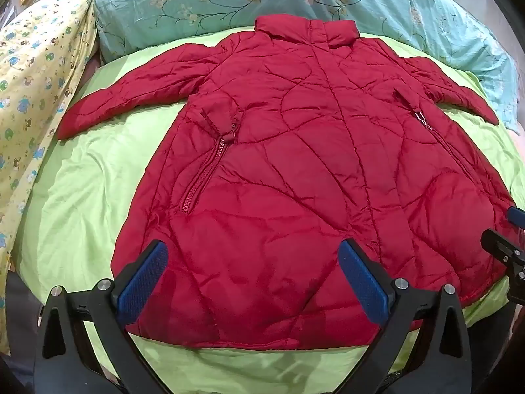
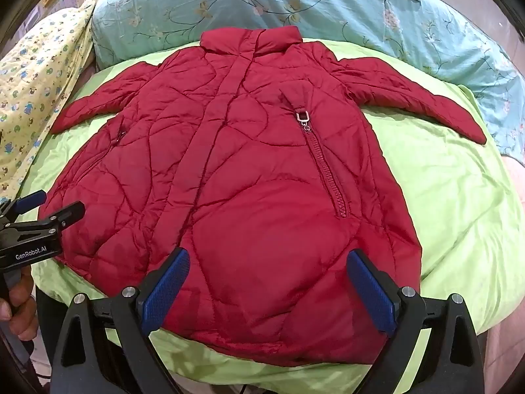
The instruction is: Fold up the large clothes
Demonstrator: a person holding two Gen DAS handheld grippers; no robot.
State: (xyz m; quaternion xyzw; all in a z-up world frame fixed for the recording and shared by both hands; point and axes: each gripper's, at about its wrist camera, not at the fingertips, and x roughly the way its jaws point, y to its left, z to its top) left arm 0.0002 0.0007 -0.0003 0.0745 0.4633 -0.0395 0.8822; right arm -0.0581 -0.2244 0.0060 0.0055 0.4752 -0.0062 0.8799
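A red quilted jacket (image 1: 295, 151) (image 2: 236, 177) lies flat and front side up on a light green sheet (image 1: 85, 177) (image 2: 443, 197), collar at the far end, both sleeves spread out to the sides. My left gripper (image 1: 252, 282) hovers open above the hem on the jacket's left half, nothing between its blue pads. My right gripper (image 2: 267, 289) stands open above the hem on the right half, also holding nothing. The left gripper (image 2: 42, 207) also shows at the left edge of the right wrist view, and part of the right gripper (image 1: 505, 246) at the right edge of the left wrist view.
A teal floral quilt (image 1: 229, 3) (image 2: 295, 10) is bunched behind the collar. A yellow printed blanket (image 1: 36, 75) (image 2: 36, 65) lies along the left side. A person's hand (image 2: 19, 305) holds the left gripper's handle. The sheet's near edge drops off below the hem.
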